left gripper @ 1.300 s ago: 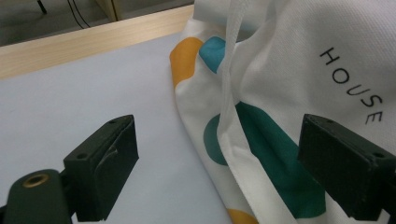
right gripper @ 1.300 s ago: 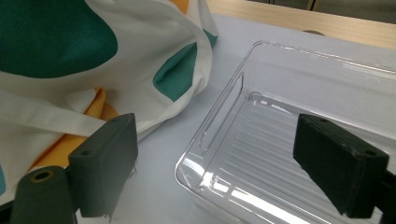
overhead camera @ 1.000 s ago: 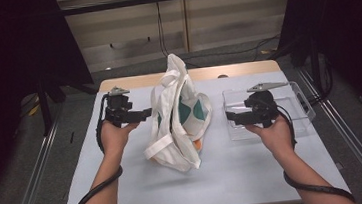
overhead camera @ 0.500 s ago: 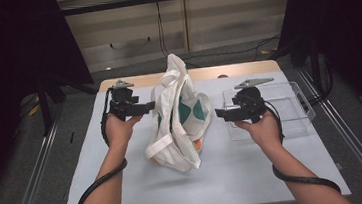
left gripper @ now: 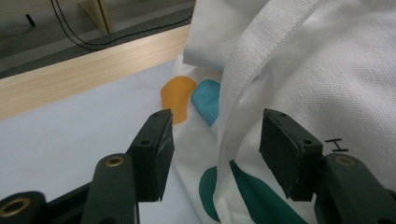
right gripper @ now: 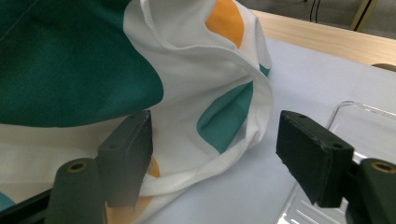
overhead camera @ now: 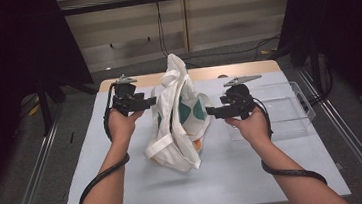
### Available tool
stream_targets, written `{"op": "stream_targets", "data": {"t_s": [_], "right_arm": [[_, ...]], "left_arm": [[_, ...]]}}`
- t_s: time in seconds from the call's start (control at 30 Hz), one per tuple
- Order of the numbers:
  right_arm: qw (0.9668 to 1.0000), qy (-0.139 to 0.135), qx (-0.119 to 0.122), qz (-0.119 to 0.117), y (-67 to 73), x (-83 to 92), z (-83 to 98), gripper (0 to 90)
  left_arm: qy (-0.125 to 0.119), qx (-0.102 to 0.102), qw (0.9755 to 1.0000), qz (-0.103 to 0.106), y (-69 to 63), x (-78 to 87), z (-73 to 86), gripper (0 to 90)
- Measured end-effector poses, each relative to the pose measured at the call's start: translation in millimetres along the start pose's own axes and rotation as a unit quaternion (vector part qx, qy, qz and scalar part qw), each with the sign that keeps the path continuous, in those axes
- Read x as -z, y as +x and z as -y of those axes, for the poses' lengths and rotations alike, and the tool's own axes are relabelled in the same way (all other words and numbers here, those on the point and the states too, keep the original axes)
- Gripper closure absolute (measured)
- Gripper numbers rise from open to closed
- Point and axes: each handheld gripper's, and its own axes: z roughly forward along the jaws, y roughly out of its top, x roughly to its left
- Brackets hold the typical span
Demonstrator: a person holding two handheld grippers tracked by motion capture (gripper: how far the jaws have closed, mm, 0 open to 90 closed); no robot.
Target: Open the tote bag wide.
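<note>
Flanking a crumpled woven white bag [overhead camera: 178, 117], black blocky fingers [left gripper: 154, 154].

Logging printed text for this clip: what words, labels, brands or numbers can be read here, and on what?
"H": one small black mark on the white bag, by the left gripper's far jaw in the left gripper view; it may be a cropped letter.
The bag's teal, blue and orange patches carry no words. The clear tray shows no label.

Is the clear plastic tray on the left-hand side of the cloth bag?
No. The clear tray sits right of the bag, behind the right gripper.
</note>
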Motion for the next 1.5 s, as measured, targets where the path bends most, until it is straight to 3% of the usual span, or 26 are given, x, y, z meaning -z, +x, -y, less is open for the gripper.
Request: {"op": "stream_targets", "data": {"t_s": [0.1, 0.47, 0.77, 0.93, 1.1, 1.2, 1.23, 1.27, 1.3, 1.4, 1.5], "right_arm": [[1.0, 0.001, 0.0, -0.007, 1.2, -3.4, -2.3, 27.7], [0.9998, 0.002, 0.009, -0.016, 7.8, -15.5, -10.3, 30.3], [0.9993, -0.017, 0.022, -0.024, 13.3, -24.4, -18.9, 38.8], [0.9989, -0.017, 0.036, -0.024, 19.5, -31.2, -24.6, 48.7], [0.9987, -0.023, 0.025, -0.038, 19.7, -35.7, -26.6, 56.1], [0.9987, -0.022, 0.026, -0.038, 21.1, -39.1, -27.2, 67.1], [0.9987, -0.022, 0.026, -0.038, 21.1, -39.1, -27.2, 67.1], [0.9988, -0.021, 0.026, -0.037, 20.5, -39.3, -27.4, 73.7], [0.9988, -0.021, 0.026, -0.037, 20.5, -39.3, -27.4, 73.7], [0.9988, -0.019, 0.022, -0.041, 16.9, -38.2, -27.0, 86.8], [0.9985, -0.019, 0.028, -0.043, 16.7, -37.2, -27.1, 89.3]], "left_arm": [[-0.003, 0.006, 1.0, -0.001, -1.0, -1.1, -1.1, 49.4], [-0.001, -0.003, 1.0, 0.001, -2.4, -4.4, -4.7, 60.3], [0.007, -0.006, 1.0, 0.001, -3.9, -5.9, -5.9, 76.3], [0.014, -0.008, 0.9999, 0.004, -1.7, -7.4, -5.4, 86.0], [0.015, -0.004, 0.9999, 0.003, -2.5, -7.9, -5.8, 87.3], [0.024, -0.004, 0.9997, 0.006, -1.4, -7.8, -6.8, 87.9], [0.023, -0.003, 0.9997, 0.007, -0.6, -8.2, -6.6, 87.9], [0.016, 0.009, 0.9998, 0.006, -1.0, -8.7, -6.2, 88.0], [0.016, 0.009, 0.9998, 0.006, -1.0, -8.7, -6.2, 88.0], [0.03, -0.001, 0.9995, 0.004, 2.9, -6.7, -4.7, 88.1], [0.03, 0.002, 0.9995, 0.002, 4.3, -5.6, -3.5, 88.1]]}}
